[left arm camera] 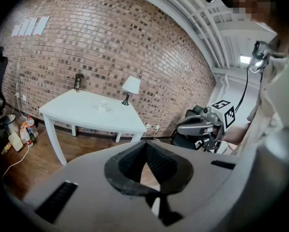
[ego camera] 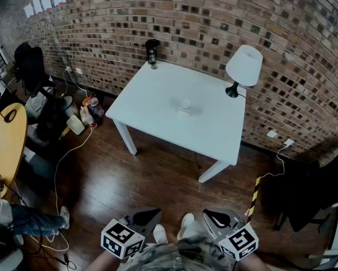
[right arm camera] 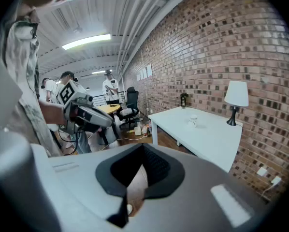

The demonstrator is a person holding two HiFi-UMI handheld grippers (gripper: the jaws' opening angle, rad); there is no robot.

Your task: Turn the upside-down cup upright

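A small white cup (ego camera: 185,107) stands upside down near the middle of the white table (ego camera: 157,92). It also shows small in the left gripper view (left arm camera: 103,105) and the right gripper view (right arm camera: 193,121). Both grippers hang low at the person's body, far short of the table. My left gripper (ego camera: 151,214) (left arm camera: 145,149) is shut with nothing between its jaws. My right gripper (ego camera: 213,215) (right arm camera: 141,152) sits beside it, jaws together and empty. Each gripper sees the other: the right gripper (left arm camera: 202,127) and the left gripper (right arm camera: 84,112).
A white lamp (ego camera: 243,65) stands at the table's far right corner and a dark bottle (ego camera: 152,51) at its back edge by the brick wall. A yellow round table (ego camera: 5,143), an office chair (ego camera: 30,66), floor bottles (ego camera: 87,112) and cables lie left.
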